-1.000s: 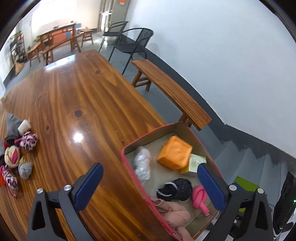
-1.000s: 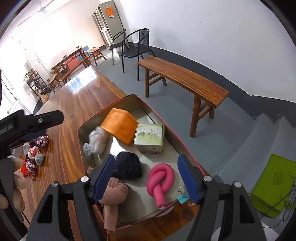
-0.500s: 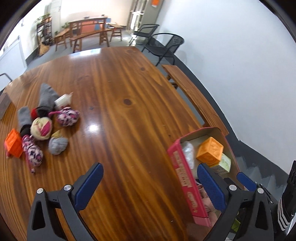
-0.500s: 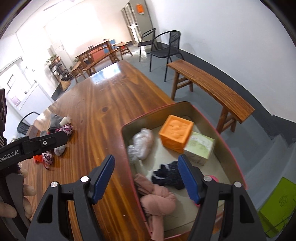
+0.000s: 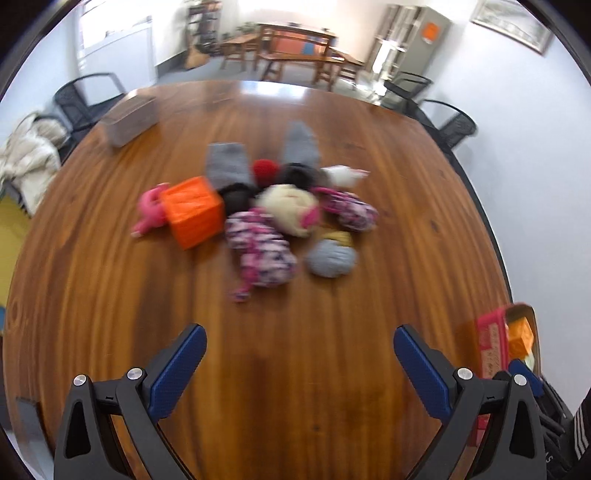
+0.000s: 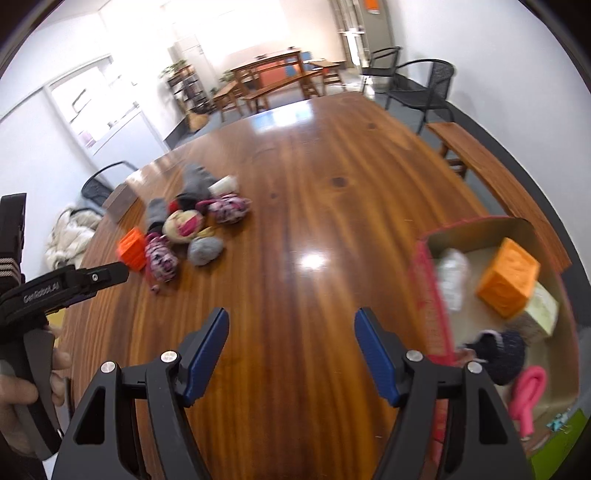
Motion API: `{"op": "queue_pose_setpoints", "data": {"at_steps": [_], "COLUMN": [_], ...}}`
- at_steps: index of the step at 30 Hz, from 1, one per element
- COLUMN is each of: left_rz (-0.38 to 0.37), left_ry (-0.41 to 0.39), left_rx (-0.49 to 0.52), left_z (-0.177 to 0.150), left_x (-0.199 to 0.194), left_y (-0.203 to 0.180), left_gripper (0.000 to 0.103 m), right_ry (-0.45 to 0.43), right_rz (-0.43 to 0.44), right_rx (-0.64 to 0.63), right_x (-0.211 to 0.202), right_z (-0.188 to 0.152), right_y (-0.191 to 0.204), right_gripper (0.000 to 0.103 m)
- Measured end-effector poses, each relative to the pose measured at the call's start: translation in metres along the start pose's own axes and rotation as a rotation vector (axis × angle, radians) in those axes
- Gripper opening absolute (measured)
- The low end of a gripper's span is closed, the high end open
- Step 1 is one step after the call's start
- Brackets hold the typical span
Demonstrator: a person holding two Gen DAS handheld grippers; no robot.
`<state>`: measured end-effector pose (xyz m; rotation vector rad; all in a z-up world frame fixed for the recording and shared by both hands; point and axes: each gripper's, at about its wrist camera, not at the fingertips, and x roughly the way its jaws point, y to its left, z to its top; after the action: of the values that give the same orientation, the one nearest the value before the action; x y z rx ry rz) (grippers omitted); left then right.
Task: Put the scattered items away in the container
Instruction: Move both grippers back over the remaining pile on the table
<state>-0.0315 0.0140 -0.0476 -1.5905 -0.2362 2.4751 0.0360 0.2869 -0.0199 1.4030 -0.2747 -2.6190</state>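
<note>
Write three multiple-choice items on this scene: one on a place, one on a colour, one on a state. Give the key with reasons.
1. Where does the pile of rolled socks lie?
A. on the wooden table
B. in the box
C. on the bench

2. What colour is the cube inside the red-walled cardboard box?
A. green
B. orange
C. blue

3. How do the right tongs stand?
A. shut on a sock
B. shut on nothing
C. open, holding nothing

Key: 1 A, the pile rests on the bare wooden table. 2 B, its faces are orange. 3 C, the blue pads stand apart with only table between.

White walls (image 6: 498, 33), black chairs (image 6: 424, 81)
</note>
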Motion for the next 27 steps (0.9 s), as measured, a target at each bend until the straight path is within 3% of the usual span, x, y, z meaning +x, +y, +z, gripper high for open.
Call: {"op": "queue_pose_setpoints", "data": {"at_steps": [4,10,18,27], "left_rz": [0.029,0.066,0.051,0.023], "left_ry": [-0.009,-0.018,0.022,0.058], "left_rx": [-0.104,-0.168,-0.189,-0.165], "left_z": [0.006,0.018,0.030,0.045], "left_x": [-0.005,-0.003,0.017,0.038], "left_y": [0.065,0.126,0.163,0.174], "left_gripper": [0.103,0.103,0.103,0.103], "right_ry": [0.034,0.065,0.098,0.154], "right_rz": [0.033,0.083,0.083,0.065], "right_rx": [-0.074,-0.148,-0.228,-0.278], "right_x": [0.025,0.063,0.116,0.166], "right_z": [0.004,0.023,0.042,0.054], "right_y": [0.047,0.109,0.165,0.194], "right_gripper": [0.074,0.074,0.074,0.074]}}
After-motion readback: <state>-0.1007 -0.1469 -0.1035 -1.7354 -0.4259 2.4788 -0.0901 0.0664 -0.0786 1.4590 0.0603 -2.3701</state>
